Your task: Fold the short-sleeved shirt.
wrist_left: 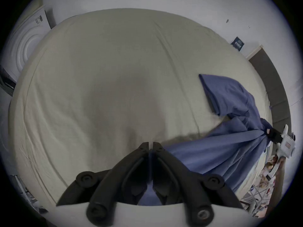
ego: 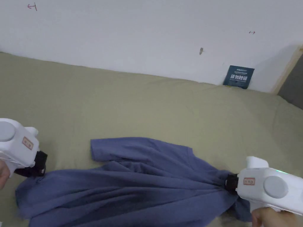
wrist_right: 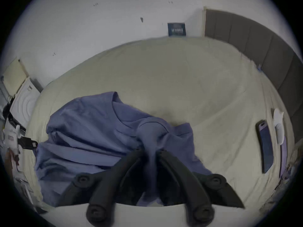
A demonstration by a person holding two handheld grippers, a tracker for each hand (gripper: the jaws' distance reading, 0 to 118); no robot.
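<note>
A blue short-sleeved shirt [ego: 139,183] is stretched across the near part of an olive-beige bed [ego: 148,100], with one sleeve [ego: 118,149] lying flat toward the wall. My left gripper [ego: 37,173] is shut on the shirt's left end. In the left gripper view its black jaws [wrist_left: 150,146] are pressed together on blue cloth [wrist_left: 213,148]. My right gripper [ego: 229,181] is shut on the shirt's right end. A bunched ridge of fabric [wrist_right: 151,142] runs between its jaws [wrist_right: 151,153] in the right gripper view. Taut folds run between the two grippers.
A white wall [ego: 133,35] rises behind the bed, with a small dark card [ego: 239,76] leaning on it. A grey padded headboard [wrist_right: 262,42] borders the bed's right side. A phone [wrist_right: 265,147] and a white object [wrist_right: 164,127] lie near it. A white appliance [wrist_left: 27,45] stands beyond the left end.
</note>
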